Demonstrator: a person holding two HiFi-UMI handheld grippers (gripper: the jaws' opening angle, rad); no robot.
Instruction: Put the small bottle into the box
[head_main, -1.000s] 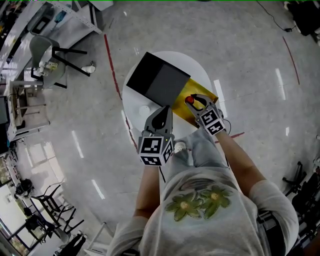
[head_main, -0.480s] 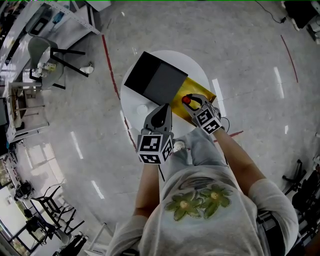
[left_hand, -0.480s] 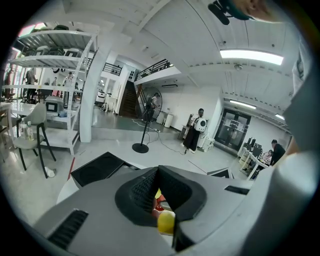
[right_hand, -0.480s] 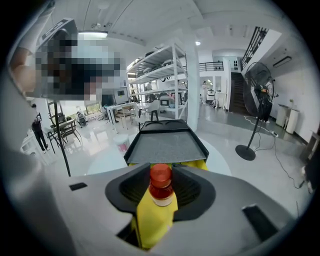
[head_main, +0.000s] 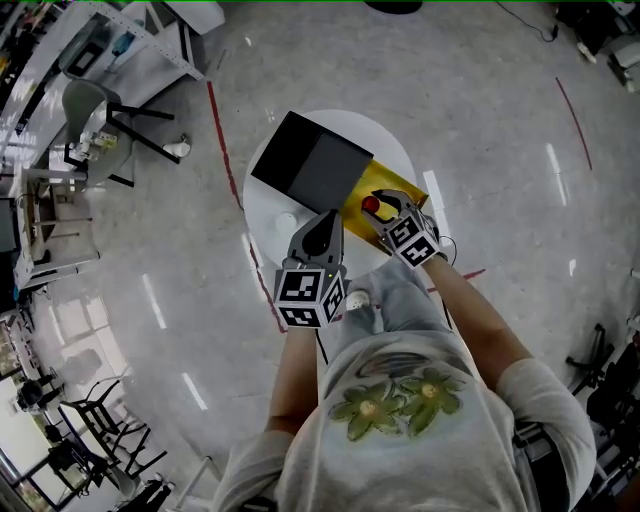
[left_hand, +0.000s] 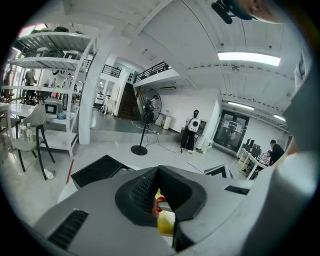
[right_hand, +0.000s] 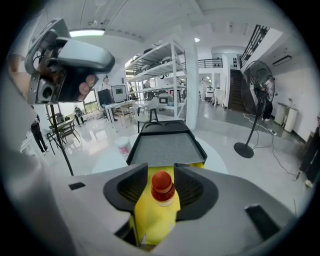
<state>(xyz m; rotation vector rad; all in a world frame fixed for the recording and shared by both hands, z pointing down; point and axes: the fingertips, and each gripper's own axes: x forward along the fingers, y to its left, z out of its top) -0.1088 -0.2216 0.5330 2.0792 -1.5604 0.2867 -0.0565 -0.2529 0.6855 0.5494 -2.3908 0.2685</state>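
Observation:
A small bottle (head_main: 369, 205) with a red cap stands on a yellow mat (head_main: 392, 185) at the right of the round white table (head_main: 268, 205). My right gripper (head_main: 378, 204) reaches around it. In the right gripper view the bottle (right_hand: 161, 189) stands between the jaws of the right gripper (right_hand: 161, 175), which are opening; narrow gaps show on both sides of the cap. The black box (head_main: 315, 165) lies open just beyond it, its grey-lined tray (right_hand: 165, 147) straight ahead. My left gripper (head_main: 327, 220) is shut and empty near the table's front edge, pointing at the box (left_hand: 97, 170).
A small white cup (head_main: 287, 221) stands on the table left of my left gripper; it shows as a pink-labelled cup (right_hand: 121, 146) left of the box. A chair and shelving (head_main: 100, 100) stand on the floor to the far left. A floor fan (right_hand: 257, 115) stands beyond the table.
The right gripper and the bottle between its jaws sit slightly further left in the head view. The left gripper has kept its place.

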